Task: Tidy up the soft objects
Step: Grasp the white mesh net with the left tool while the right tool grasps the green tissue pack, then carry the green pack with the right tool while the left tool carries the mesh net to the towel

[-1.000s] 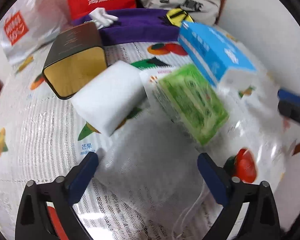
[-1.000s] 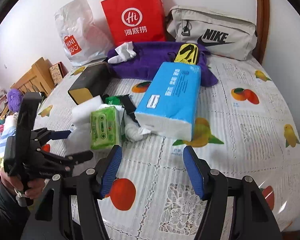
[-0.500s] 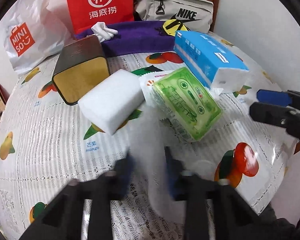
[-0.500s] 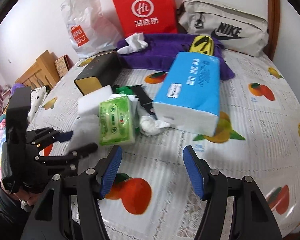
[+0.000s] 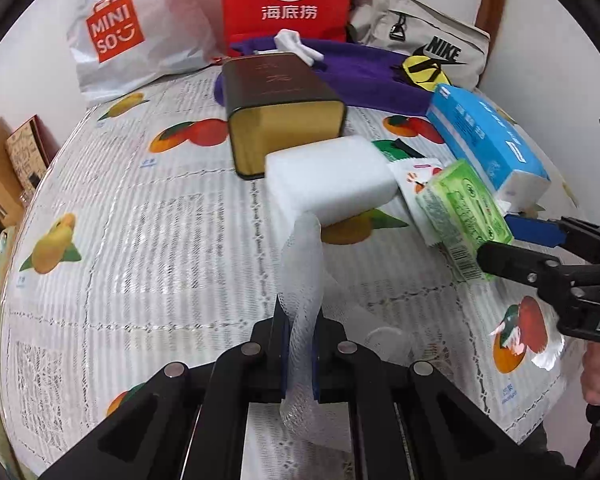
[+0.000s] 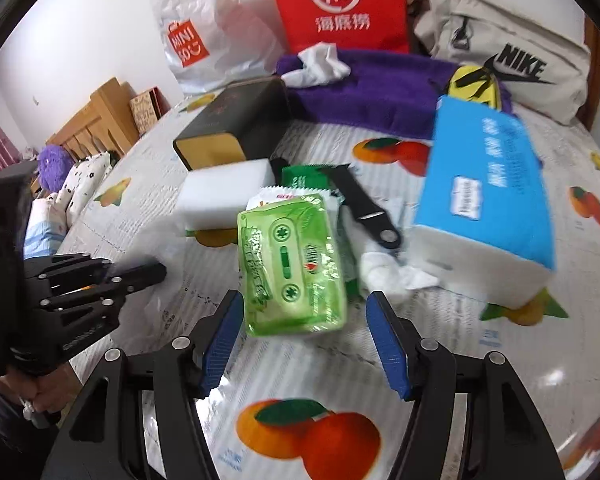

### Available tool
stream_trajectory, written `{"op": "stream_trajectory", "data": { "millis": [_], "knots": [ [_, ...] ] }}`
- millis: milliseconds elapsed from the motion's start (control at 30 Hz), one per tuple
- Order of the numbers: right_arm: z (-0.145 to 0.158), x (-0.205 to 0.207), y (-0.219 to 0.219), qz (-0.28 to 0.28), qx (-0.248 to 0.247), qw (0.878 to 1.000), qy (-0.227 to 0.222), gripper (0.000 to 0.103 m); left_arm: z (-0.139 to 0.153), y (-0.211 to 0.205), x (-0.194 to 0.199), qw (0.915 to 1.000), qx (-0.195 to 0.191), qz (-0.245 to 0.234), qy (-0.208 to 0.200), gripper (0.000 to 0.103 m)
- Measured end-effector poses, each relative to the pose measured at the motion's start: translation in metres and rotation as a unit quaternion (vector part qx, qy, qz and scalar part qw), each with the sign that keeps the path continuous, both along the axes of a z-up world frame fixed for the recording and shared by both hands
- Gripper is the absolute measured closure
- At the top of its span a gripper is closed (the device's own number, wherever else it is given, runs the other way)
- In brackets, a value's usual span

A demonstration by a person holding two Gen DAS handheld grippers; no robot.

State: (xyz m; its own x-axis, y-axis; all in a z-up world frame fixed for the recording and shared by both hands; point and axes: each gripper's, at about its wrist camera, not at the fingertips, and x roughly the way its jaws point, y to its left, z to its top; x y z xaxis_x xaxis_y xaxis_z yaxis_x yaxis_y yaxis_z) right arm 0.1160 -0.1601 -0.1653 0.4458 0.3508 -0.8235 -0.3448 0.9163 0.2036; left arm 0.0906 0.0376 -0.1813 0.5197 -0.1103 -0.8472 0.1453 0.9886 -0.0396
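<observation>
My left gripper (image 5: 300, 344) is shut on a white mesh foam sleeve (image 5: 302, 272), which stands up out of the pinched pads above the fruit-print tablecloth (image 5: 140, 240). From the right wrist view the left gripper (image 6: 140, 272) shows at the left edge, held by a hand. My right gripper (image 6: 306, 340) is open, and the near end of a green wet-wipes pack (image 6: 292, 264) lies just between its blue fingertips (image 6: 224, 332), untouched. A white sponge block (image 5: 332, 180) and a blue tissue pack (image 5: 484, 136) lie beside the wipes.
A black and gold tin (image 5: 280, 112) lies behind the sponge. A purple towel (image 5: 364, 80), a red paper bag (image 5: 284, 0), a Miniso bag (image 5: 116, 32) and a Nike bag (image 5: 428, 36) line the back. A black strap (image 6: 364, 208) and a crumpled tissue (image 6: 384, 272) lie by the wipes.
The left gripper closed on the mesh sleeve and drew it back and up off the cloth. The right gripper moved in and down over the green wipes pack, still open.
</observation>
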Motion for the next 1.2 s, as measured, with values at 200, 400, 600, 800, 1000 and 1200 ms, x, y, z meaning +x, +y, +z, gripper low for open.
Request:
{"op": "stream_trajectory", "data": {
  "millis": [200,400,600,800,1000,1200],
  "knots": [
    [-0.009,0.004,0.016,0.012,-0.023,1.000,-0.009,0.040,-0.003,0.005,0.002,0.9997,-0.023,0.009,0.001,0.092],
    [-0.005,-0.004,0.015,0.021,-0.024,0.998,-0.045,0.052,-0.003,0.004,0.003,0.9997,-0.021,0.010,-0.001,0.092],
    [0.010,-0.028,-0.002,0.030,-0.012,0.998,-0.053,0.052,-0.002,0.004,0.003,0.9996,-0.021,0.016,-0.001,0.092],
    [0.010,-0.043,-0.037,0.000,-0.039,0.998,-0.039,0.052,-0.002,0.004,0.002,0.9993,-0.026,0.027,0.002,0.092],
    [-0.002,-0.045,-0.075,-0.059,-0.064,0.996,-0.024,0.052,-0.002,0.007,0.003,0.9984,-0.038,0.041,0.000,0.092],
    [-0.015,-0.042,-0.085,-0.082,-0.073,0.994,-0.022,0.051,-0.002,0.005,0.005,0.9984,-0.035,0.043,0.002,0.092]
  ]
}}
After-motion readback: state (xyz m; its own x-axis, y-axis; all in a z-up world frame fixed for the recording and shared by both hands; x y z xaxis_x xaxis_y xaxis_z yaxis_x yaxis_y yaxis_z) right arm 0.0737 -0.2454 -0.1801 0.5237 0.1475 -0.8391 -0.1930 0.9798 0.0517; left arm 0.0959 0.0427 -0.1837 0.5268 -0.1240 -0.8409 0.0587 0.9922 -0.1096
